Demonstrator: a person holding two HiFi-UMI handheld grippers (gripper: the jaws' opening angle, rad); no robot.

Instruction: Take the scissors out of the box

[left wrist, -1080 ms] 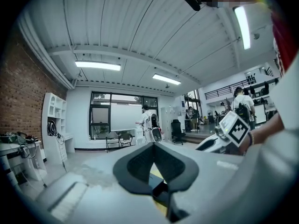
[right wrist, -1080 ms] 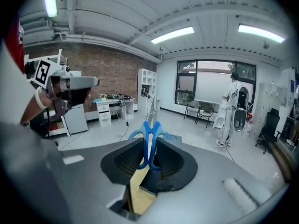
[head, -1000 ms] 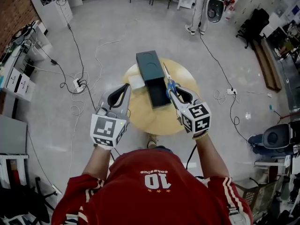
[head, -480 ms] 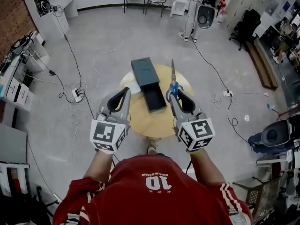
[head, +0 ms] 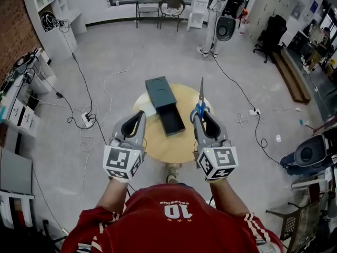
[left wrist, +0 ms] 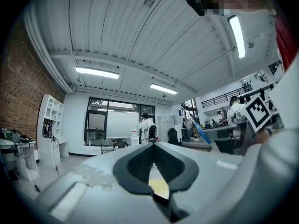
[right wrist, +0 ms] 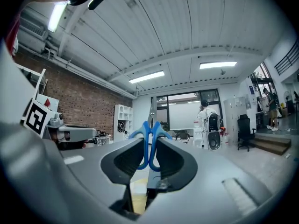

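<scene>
Blue-handled scissors (head: pixel 200 102) are clamped by their handles in my right gripper (head: pixel 201 115), blades pointing away from me, lifted above the right side of the round wooden table (head: pixel 168 144). In the right gripper view the blue loops (right wrist: pixel 140 133) sit between the jaws of the right gripper (right wrist: pixel 150 140). The dark box (head: pixel 160 91) lies on the table with its drawer (head: pixel 172 119) pulled out toward me. My left gripper (head: pixel 141 114) hovers over the table's left edge, shut and empty, its tips meeting in the left gripper (left wrist: pixel 153 143) view, where the scissors (left wrist: pixel 202 133) show at the right.
Cables (head: pixel 95 96) and a power strip (head: pixel 87 121) lie on the floor left of the table. A person in white (head: pixel 218 15) stands far back near chairs (head: pixel 147 1). White shelves (head: pixel 50 9) line the left wall; a black chair (head: pixel 316 154) stands at the right.
My right gripper has lifted the scissors up from beside the box and swung their blades to point straight away. The left gripper has risen a little. The table looks smaller and farther.
</scene>
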